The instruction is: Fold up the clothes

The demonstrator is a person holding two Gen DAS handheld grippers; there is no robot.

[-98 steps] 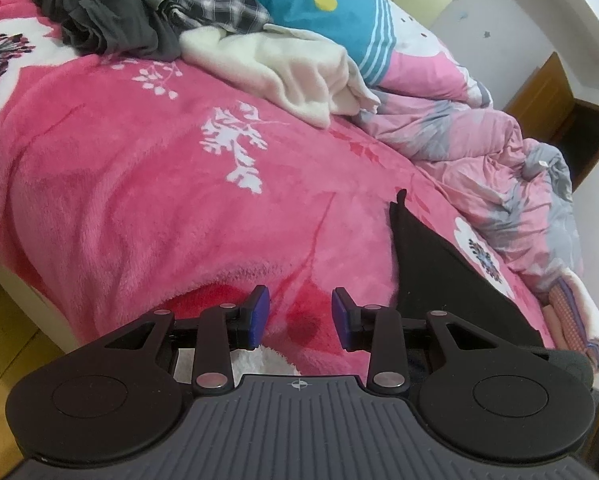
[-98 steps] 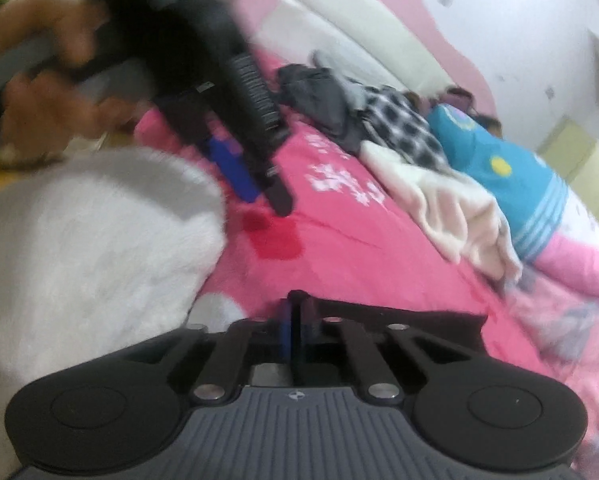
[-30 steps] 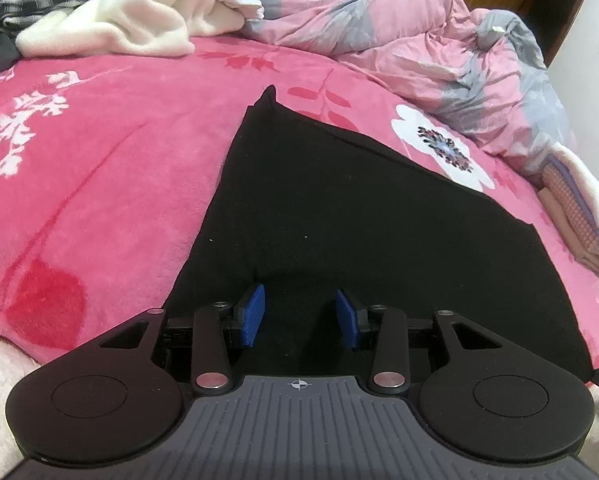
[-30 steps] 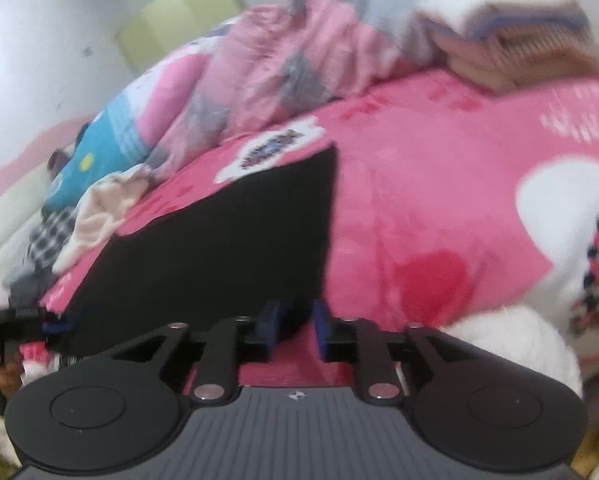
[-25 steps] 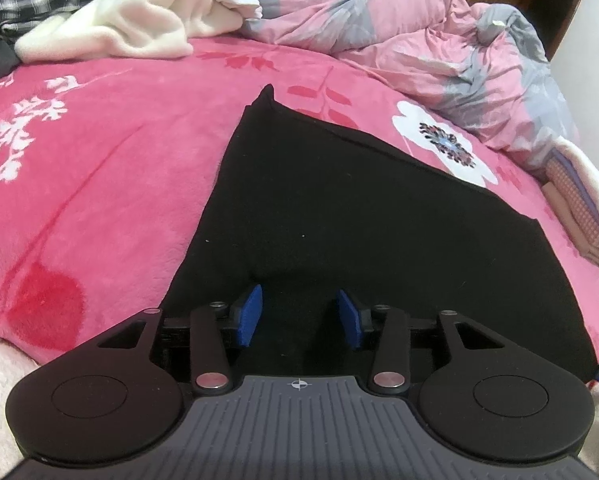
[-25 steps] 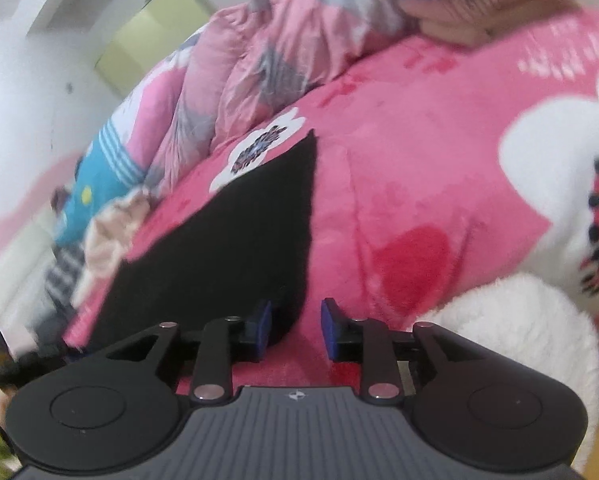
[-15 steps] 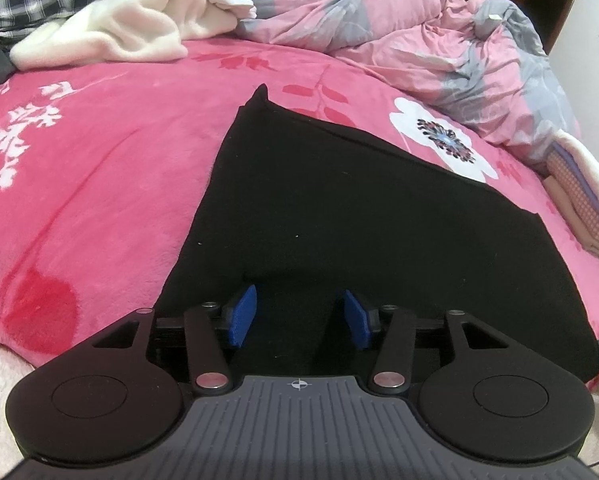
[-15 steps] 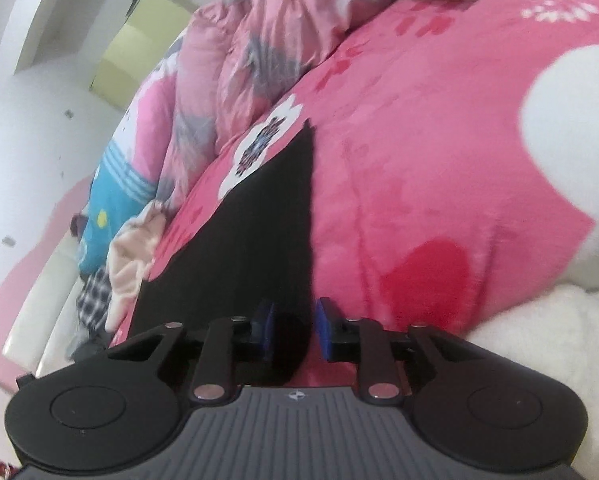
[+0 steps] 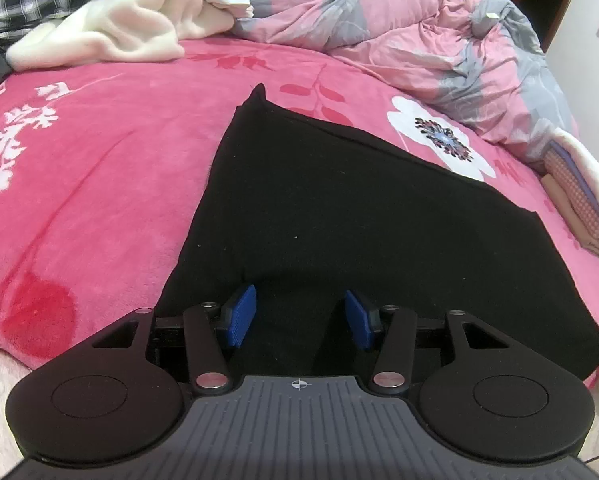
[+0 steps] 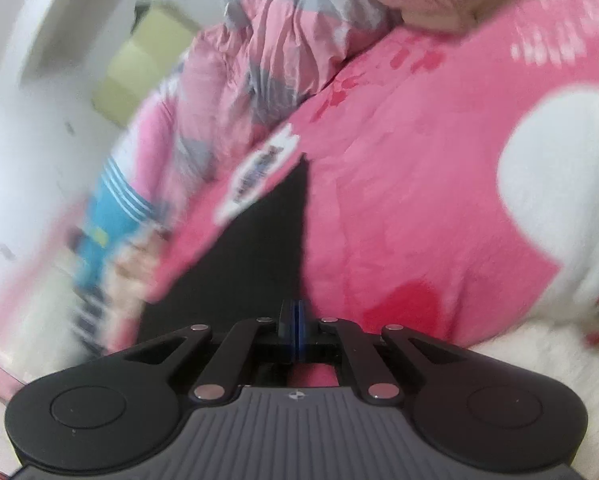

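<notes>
While right claw [image 10: 297, 334] pinches black cloth [image 10: 255, 248], left claw [image 9: 301, 316] agape

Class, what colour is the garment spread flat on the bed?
Black garment, clearest in the left wrist view.

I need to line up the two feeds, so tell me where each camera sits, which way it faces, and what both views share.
Left wrist: on the left gripper, angled down over the black garment toward the cream clothes; its open blue pads show.
Right wrist: on the right gripper, aimed along the garment's near right edge, blurred; its jaws are shut on that edge.
Shared: the black garment, pink blanket and crumpled duvet.
</notes>
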